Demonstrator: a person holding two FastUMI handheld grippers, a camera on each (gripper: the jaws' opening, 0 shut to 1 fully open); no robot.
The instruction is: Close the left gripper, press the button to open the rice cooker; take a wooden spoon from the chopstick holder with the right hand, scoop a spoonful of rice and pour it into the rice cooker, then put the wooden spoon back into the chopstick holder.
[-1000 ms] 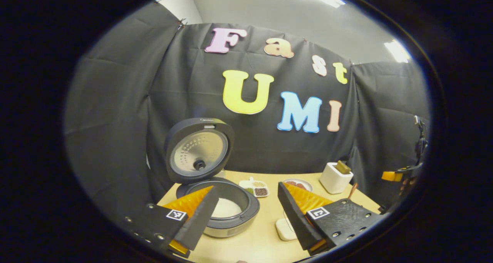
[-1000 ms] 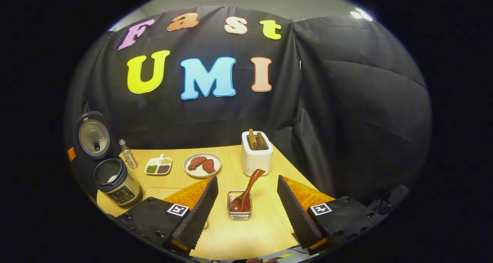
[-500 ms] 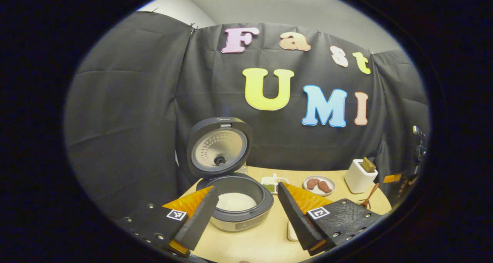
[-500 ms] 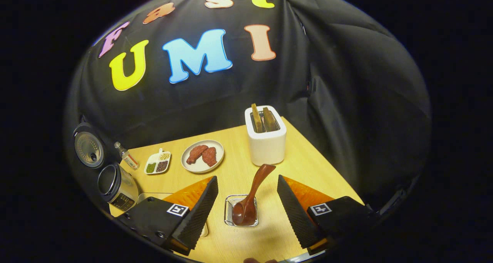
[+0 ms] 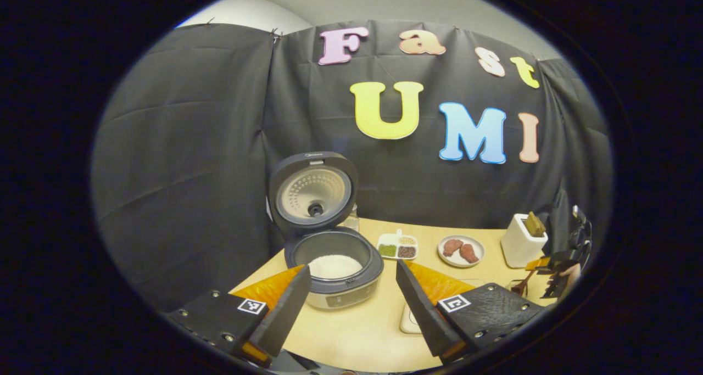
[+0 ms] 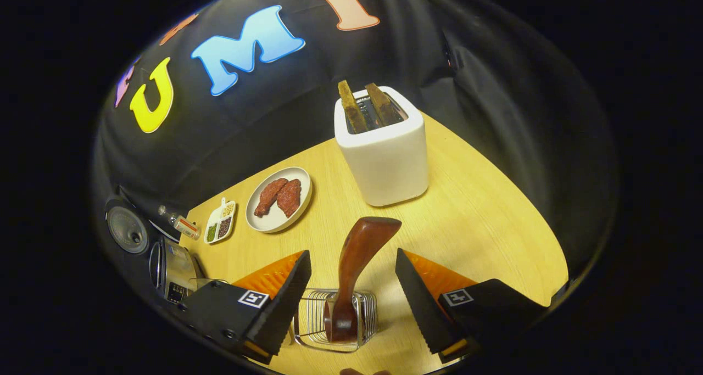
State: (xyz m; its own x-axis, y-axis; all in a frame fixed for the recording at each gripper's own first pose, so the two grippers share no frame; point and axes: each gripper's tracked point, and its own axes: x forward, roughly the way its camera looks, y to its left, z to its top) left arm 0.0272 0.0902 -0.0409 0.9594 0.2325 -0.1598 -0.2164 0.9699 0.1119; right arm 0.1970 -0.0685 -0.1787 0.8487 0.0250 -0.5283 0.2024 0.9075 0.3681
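The wooden spoon (image 6: 360, 254) stands bowl-down in the wire chopstick holder (image 6: 311, 323), its handle leaning up toward the toaster. My right gripper (image 6: 350, 303) is open, one finger on each side of the handle and neither touching it. The rice cooker (image 5: 340, 290) stands with its lid (image 5: 313, 191) raised and white rice (image 5: 335, 265) in the pot. My left gripper (image 5: 349, 303) hangs open just in front of the cooker, holding nothing. In the right gripper view the rice cooker (image 6: 174, 262) sits at the far left. The right gripper (image 5: 557, 273) also appears at the right of the left gripper view.
A white toaster (image 6: 384, 144) with two slices stands behind the holder. A plate of meat (image 6: 279, 199), a divided dish of grains (image 6: 219, 227) and a small bottle (image 6: 178, 224) lie along the back. A pale flat pad (image 5: 409, 321) rests near my left gripper's fingers.
My right gripper has moved forward and down until its open fingers flank the spoon handle. My left gripper has drawn back from the cooker a little and stays open.
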